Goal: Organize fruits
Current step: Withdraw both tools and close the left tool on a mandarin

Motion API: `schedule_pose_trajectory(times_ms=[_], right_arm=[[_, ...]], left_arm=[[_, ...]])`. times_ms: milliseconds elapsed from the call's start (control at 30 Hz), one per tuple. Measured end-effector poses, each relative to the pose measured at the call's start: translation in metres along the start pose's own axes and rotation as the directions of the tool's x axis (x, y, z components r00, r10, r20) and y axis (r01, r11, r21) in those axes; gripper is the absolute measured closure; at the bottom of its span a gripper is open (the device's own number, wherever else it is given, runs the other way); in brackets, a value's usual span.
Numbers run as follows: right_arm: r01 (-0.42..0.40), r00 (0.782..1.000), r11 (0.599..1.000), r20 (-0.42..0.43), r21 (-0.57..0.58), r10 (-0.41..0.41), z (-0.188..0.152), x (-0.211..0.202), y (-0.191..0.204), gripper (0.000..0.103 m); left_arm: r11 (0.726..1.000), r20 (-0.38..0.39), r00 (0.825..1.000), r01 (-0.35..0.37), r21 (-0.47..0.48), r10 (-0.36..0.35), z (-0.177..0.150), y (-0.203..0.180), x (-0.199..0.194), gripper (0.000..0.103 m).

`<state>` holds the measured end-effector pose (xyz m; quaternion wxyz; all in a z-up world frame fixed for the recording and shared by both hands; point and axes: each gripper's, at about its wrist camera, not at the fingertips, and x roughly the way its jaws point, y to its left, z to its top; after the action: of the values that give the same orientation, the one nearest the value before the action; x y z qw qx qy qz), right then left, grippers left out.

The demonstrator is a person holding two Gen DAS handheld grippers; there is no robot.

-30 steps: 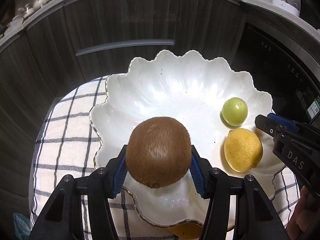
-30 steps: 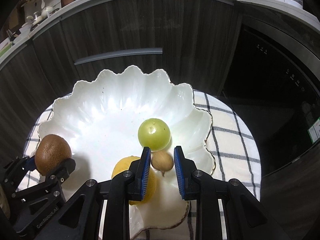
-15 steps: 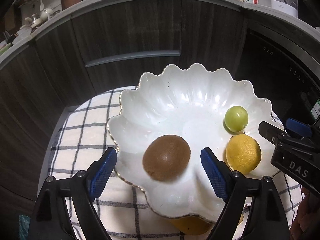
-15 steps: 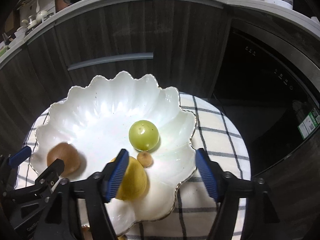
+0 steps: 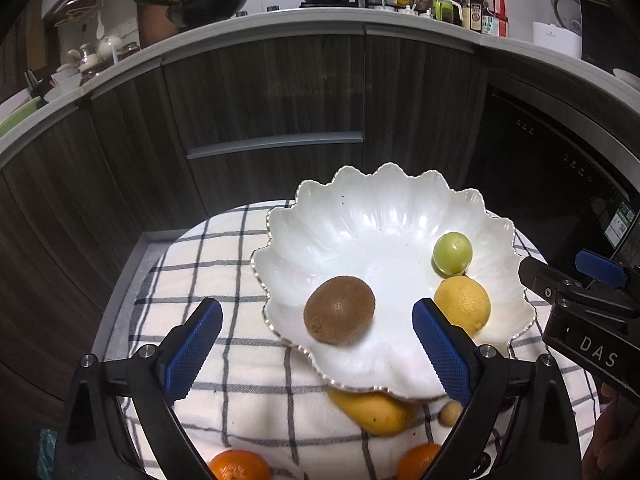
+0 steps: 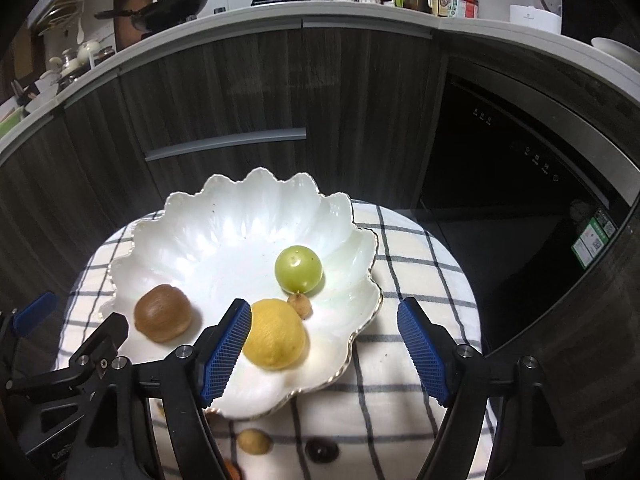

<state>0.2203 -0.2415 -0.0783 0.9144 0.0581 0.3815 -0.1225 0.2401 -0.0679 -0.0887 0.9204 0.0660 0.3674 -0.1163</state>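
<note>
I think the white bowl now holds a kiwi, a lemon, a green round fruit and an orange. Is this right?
Not quite: no orange is in the white scalloped bowl. The fourth item is a small brown fruit between the lemon and the green round fruit; the kiwi is correct. The right wrist view shows it. The oranges lie on the cloth.

White letters "DAS" on the black body of the right claw.
</note>
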Motion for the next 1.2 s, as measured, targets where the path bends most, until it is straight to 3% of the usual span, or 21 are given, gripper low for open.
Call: schedule_pose_trajectory(times_ms=[800, 1200], right_arm=[[-0.021, 1.000, 0.998, -0.013, -0.058, 0.020, -0.065, -0.039, 0.032, 0.027], [0.024, 0.999, 0.998, -0.033, -0.063, -0.026, -0.101, -0.049, -0.006, 0.027]], left_arm=[[0.998, 0.007, 0.998, -0.065, -0.026, 0.066, -0.073, 0.033, -0.051, 0.005], [0.999, 0.037, 0.999, -0.037, 0.038, 0.036, -0.098, -0.007, -0.059, 0.005]])
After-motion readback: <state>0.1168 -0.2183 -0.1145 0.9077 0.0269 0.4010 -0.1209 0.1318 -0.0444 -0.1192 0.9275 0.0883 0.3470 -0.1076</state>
